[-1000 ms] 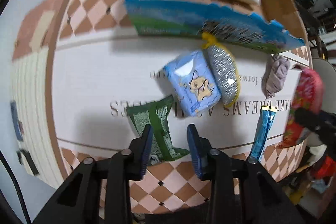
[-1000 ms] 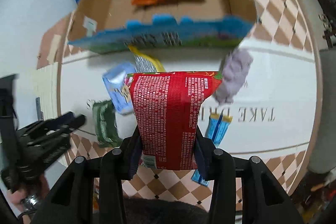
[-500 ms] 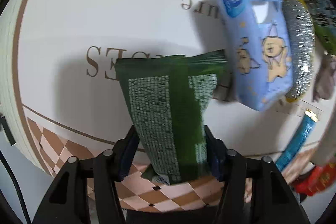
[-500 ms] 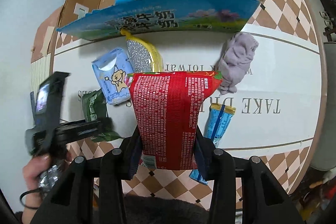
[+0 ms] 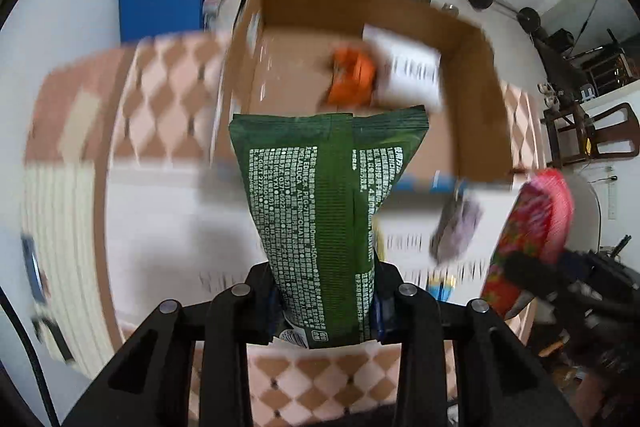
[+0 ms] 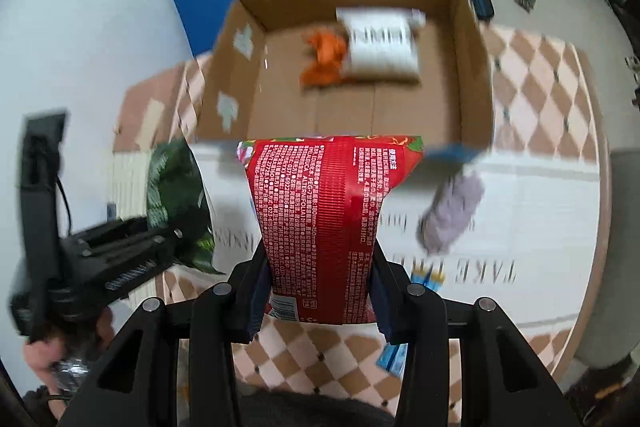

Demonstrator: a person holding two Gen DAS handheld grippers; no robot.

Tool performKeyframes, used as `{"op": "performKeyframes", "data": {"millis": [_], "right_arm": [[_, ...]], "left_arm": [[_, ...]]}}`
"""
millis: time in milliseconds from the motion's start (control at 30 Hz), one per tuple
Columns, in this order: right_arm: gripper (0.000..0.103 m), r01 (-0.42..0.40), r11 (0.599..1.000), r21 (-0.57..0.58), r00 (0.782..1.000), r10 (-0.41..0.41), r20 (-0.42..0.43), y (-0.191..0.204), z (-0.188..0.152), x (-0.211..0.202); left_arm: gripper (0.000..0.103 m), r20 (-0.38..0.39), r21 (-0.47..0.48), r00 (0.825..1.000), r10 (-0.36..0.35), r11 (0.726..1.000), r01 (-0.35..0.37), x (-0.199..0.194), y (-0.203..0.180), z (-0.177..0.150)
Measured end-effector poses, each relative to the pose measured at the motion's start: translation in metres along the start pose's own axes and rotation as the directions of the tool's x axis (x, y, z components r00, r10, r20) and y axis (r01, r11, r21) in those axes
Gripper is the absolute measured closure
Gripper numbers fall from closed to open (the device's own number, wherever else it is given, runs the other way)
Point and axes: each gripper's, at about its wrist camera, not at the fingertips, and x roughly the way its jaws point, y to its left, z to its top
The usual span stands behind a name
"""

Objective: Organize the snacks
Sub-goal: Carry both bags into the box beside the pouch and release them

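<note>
Green packet's (image 5: 328,211) print; opposite, person's hand (image 6: 44,355) below.

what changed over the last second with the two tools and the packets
The left tool went from open above the green packet to shut on it, and lifted it off the white mat toward the cardboard box. The right tool kept its grip on the red packet and rose a little. The orange packet and white packet stayed in the box.

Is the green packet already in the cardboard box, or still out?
Out. The left gripper holds the green packet lifted before the cardboard box; only an orange packet and white bag lie inside.
</note>
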Motion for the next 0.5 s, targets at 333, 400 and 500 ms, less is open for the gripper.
{"op": "performKeyframes", "data": {"millis": [333,400,500], "right_arm": [[0.057,0.065,0.997,0.048,0.997,-0.063,-0.047,-0.008,0.112,0.062],[0.057,0.08,0.995,0.055,0.994,-0.075,-0.081,-0.015,0.126,0.083],[0.057,0.104,0.994,0.043,0.987,-0.097,-0.128,-0.024,0.134,0.108]], "left_arm": [[0.073,-0.224,-0.049,0.973,-0.049,0.998,0.039,0.078,-0.003,0.104],[0.073,-0.271,-0.044,0.961,-0.052,0.998,0.041,0.102,-0.006,0.112],[0.073,-0.336,-0.036,0.941,-0.045,0.999,0.034,0.134,-0.013,0.119]]}}
